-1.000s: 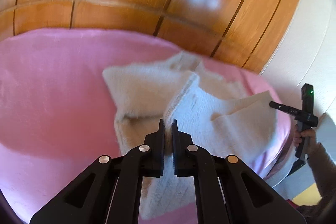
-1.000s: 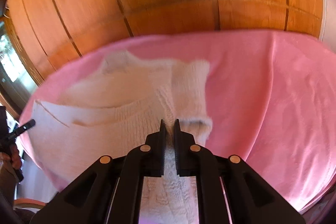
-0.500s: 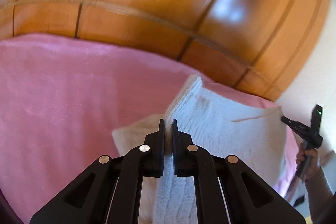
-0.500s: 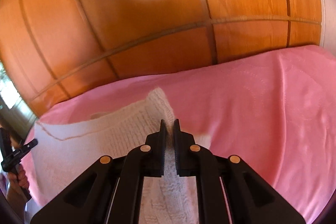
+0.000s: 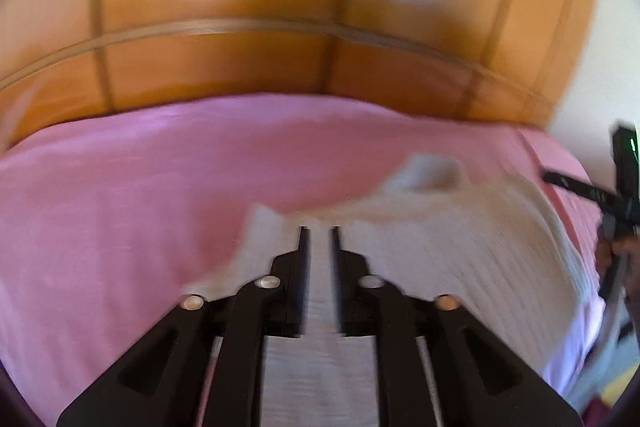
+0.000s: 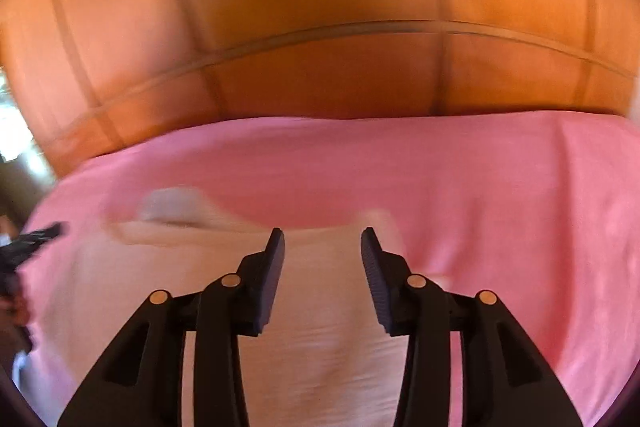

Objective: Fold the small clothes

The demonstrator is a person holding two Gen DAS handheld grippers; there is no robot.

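Here the folded edge of the cream knit garment [image 5: 460, 247] is being released onto the pink blanket [image 5: 120, 207]. The jaws of the left gripper [image 5: 319, 229] and right gripper [image 6: 322, 233] are being opened above the knit, nothing being pinched. Next, judged from the layout, the fold is probably to be smoothed or a fresh edge gripped.

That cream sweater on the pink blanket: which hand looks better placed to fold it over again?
Probably the right gripper: its opening jaws straddle the cream sweater near the edge by bare pink blanket. The left gripper, jaws also opening, sits over the middle.
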